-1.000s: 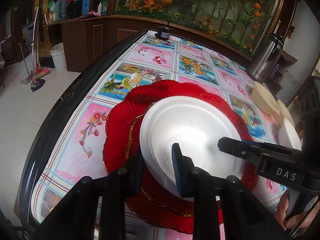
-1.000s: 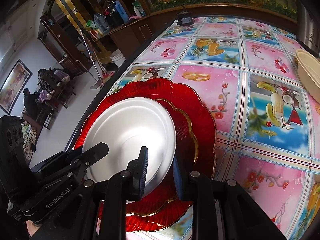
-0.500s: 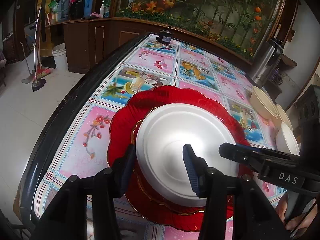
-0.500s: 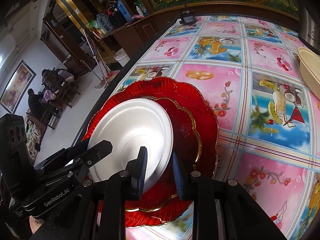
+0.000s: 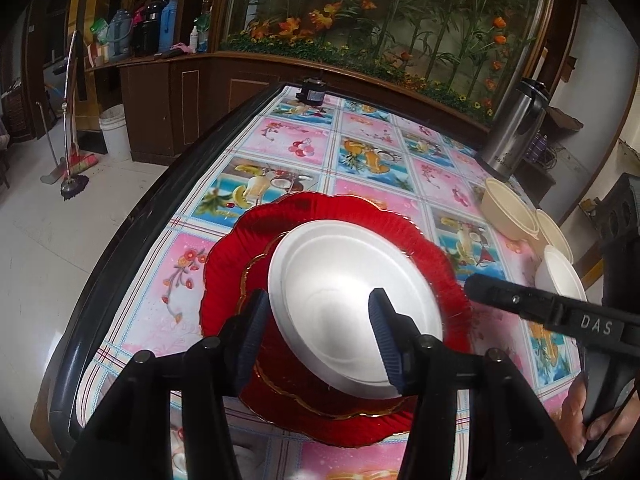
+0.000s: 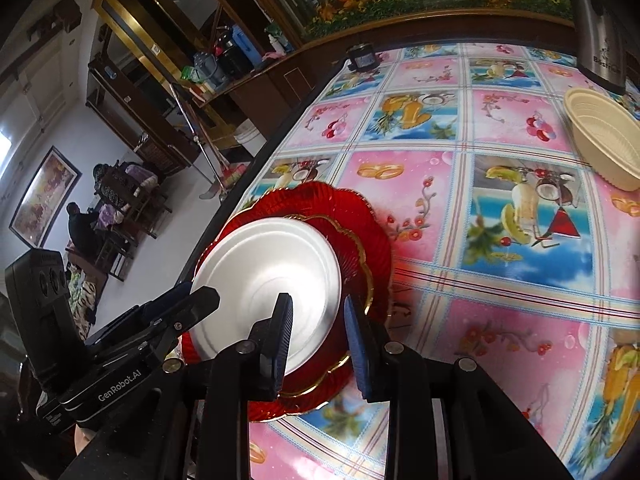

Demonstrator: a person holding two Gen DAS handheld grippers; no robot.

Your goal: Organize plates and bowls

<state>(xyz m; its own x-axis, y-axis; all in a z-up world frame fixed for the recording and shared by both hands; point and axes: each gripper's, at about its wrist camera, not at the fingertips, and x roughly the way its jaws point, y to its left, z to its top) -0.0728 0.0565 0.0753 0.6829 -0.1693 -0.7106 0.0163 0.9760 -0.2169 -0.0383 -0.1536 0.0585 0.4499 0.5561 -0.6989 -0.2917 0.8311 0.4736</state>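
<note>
A white plate (image 5: 352,292) lies on a small red gold-rimmed plate (image 5: 276,384), which lies on a large red scalloped plate (image 5: 320,208). The stack also shows in the right wrist view: the white plate (image 6: 272,268) and the large red plate (image 6: 360,216). My left gripper (image 5: 316,336) is open, its fingers either side of the white plate's near left rim, a little above it. My right gripper (image 6: 318,340) is open with its jaws astride the white plate's near right edge. Cream bowls (image 5: 508,212) and a white bowl (image 5: 560,276) stand to the right.
The stack sits near the dark left edge (image 5: 132,232) of a table with a fruit-patterned cloth (image 6: 520,208). A steel thermos (image 5: 516,128) and a small black object (image 5: 314,94) stand at the far end. A large cream bowl (image 6: 604,148) is at the right.
My left gripper has opened wider and pulled back from the white plate. My right gripper has opened and drawn back. The white plate stays on the red plates.
</note>
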